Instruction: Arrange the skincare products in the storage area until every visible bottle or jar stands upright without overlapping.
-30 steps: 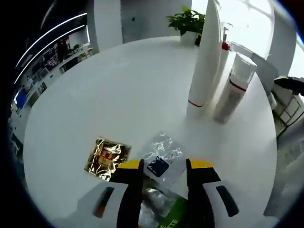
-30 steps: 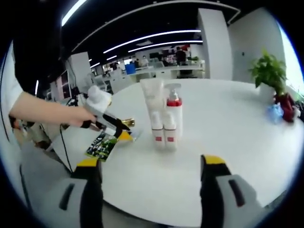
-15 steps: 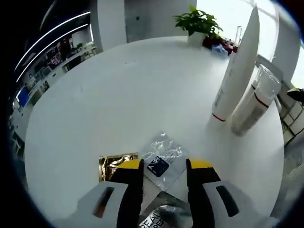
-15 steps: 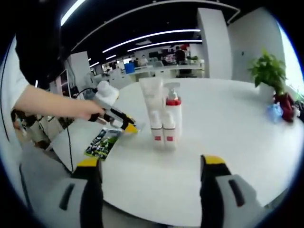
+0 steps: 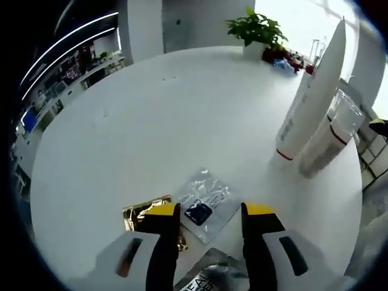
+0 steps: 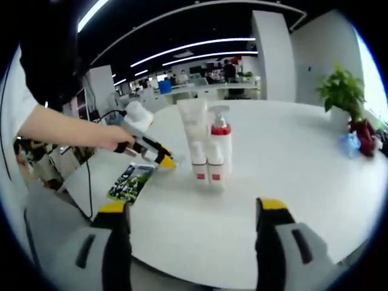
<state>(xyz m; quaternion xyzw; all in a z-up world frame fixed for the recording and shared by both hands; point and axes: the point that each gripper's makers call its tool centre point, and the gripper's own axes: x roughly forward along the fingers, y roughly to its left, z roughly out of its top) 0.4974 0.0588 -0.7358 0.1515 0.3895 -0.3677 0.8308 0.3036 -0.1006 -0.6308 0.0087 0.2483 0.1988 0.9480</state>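
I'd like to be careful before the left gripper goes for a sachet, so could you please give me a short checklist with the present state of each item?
1. Left gripper open over the silver sachet: ok.
2. Silver sachet lying flat on the white table: ok.
3. Gold sachet apart from the silver one: cannot tell; a jaw hides it.
4. Tall white tube and pump bottle upright: ok.
5. Right gripper open, away from the bottles: ok.

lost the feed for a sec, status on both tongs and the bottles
Both tongs open, empty. Left tongs over silver sachet. Tube and pump bottle upright, touching. Gold sachet beside the silver one.
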